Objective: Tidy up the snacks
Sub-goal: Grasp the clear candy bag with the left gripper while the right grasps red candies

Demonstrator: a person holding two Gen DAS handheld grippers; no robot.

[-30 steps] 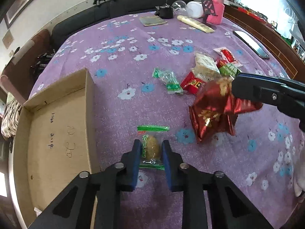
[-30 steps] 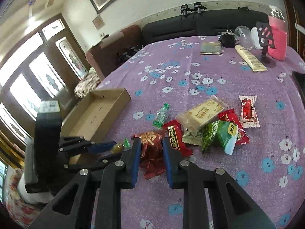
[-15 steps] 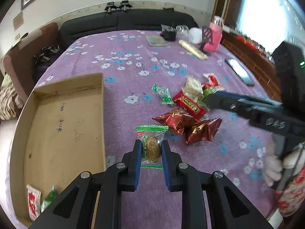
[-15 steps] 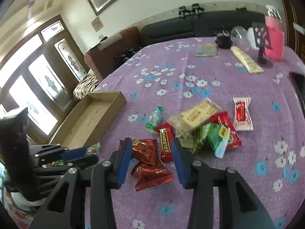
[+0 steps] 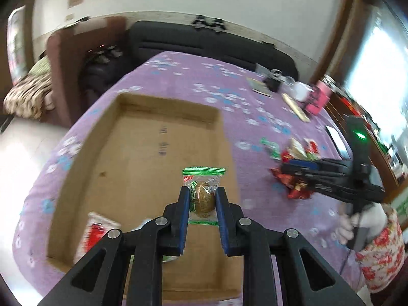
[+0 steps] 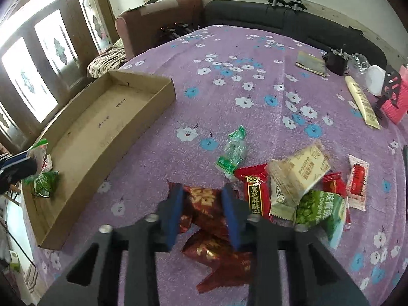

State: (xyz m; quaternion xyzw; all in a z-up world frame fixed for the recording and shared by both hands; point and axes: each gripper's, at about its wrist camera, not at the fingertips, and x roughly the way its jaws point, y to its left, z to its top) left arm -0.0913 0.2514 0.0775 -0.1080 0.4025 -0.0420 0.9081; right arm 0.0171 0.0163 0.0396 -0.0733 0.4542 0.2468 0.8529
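Observation:
My left gripper [image 5: 202, 197] is shut on a clear green-edged snack packet [image 5: 203, 194] and holds it above the right side of the open cardboard box [image 5: 142, 168]. A red-and-white packet [image 5: 95, 230] lies in the box's near left corner. My right gripper [image 6: 204, 210] is open, its jaws either side of a shiny red foil packet [image 6: 205, 205] on the purple cloth. A second red foil packet [image 6: 221, 260] lies just under it. The box [image 6: 84, 132] also shows at left in the right wrist view, with a green packet [image 6: 44, 182] inside.
A heap of snacks lies right of my right gripper: a red bar [image 6: 256, 193], a beige cracker pack [image 6: 301, 170], a green pack [image 6: 321, 213], a clear green packet [image 6: 232, 153]. A pink cup [image 6: 397, 99], tube and phone stand sit at the far right. Sofas stand beyond the table.
My left gripper has carried its packet leftward from over the cloth to over the box. My right gripper, open since half a second ago, has closed in around the red foil packet.

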